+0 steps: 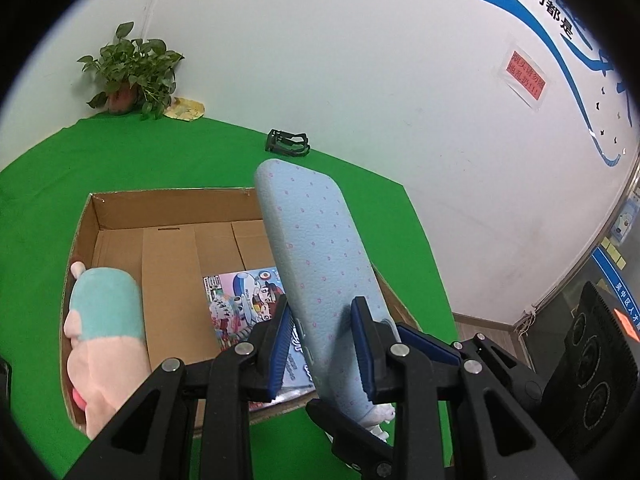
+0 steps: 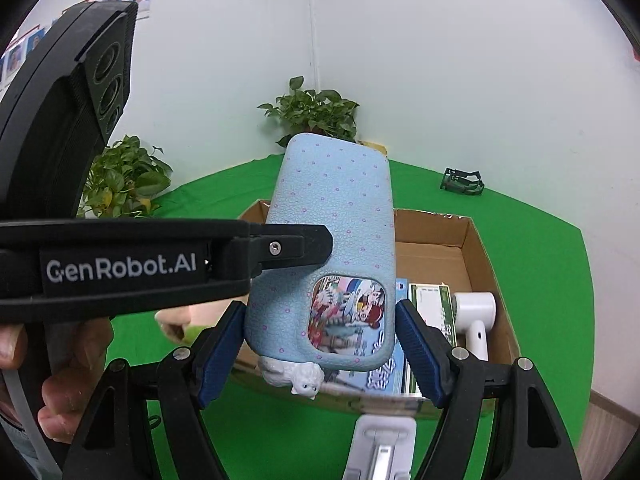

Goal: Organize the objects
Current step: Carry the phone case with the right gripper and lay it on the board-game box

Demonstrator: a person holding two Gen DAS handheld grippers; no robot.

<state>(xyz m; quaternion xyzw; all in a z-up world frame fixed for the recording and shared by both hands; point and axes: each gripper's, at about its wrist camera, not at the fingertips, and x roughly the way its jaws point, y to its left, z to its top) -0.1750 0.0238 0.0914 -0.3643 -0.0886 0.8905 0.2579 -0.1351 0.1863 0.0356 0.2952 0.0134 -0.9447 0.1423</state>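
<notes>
Picture book (image 1: 240, 304) part-hidden behind phone case (image 1: 316, 264), plush toy (image 1: 104, 336) cut off — wall sign (image 1: 525, 76) blurred

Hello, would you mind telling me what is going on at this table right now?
A person is tidying items into a cardboard box on the green table. The left gripper holds a light blue phone case above the box, while the right gripper sits open around the case's lower end. Already in the box are a plush toy, a colourful booklet and a small white device.
</notes>
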